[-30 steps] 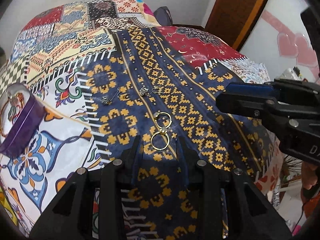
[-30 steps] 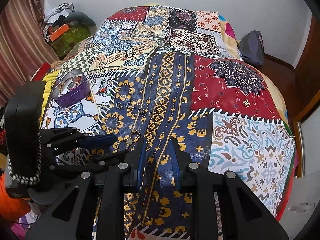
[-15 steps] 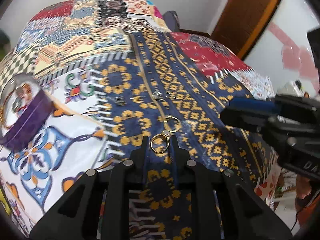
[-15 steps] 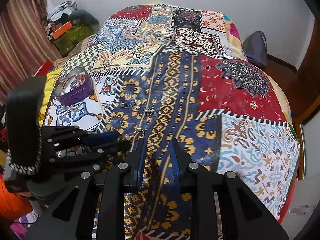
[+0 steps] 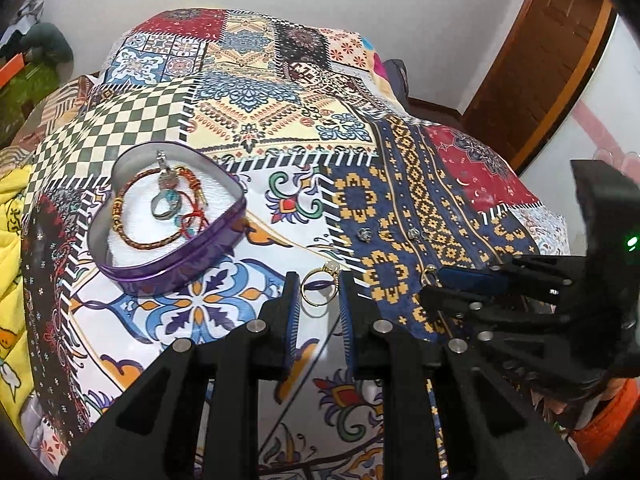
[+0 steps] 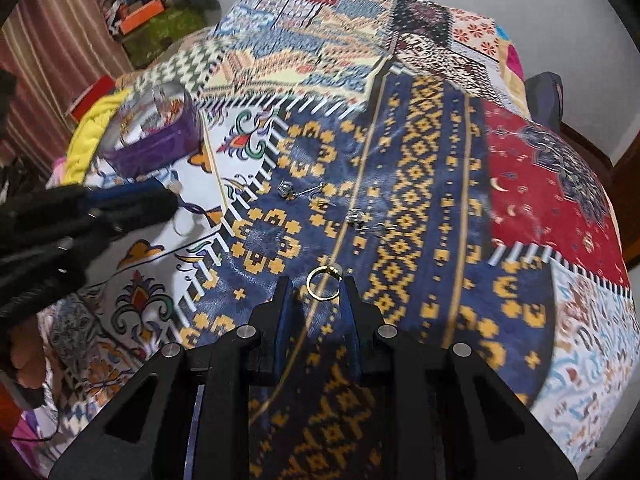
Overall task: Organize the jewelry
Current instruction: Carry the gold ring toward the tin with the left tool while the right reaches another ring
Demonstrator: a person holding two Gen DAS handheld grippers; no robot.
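Left to right: purple heart-shaped tin (image 5: 168,268), holding bracelets and a ring, on the patchwork-quilted bed (image 5: 280,128). Left gripper (image 5: 320,292), jaws just narrowed, clamps a thin gold ring (image 5: 318,290) lifted beside the tin. Two small silver earrings (image 6: 286,190) lie on the blue patch. Right gripper (image 6: 316,292), jaws narrow, pinches a second gold ring (image 6: 324,282).

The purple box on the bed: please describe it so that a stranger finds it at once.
On the patchwork bedspread, look beside the green-and-white checkered patch. There sits the heart-shaped purple tin, open, with bracelets and a ring inside. Everything else nearby is small loose jewelry lying on the cloth.
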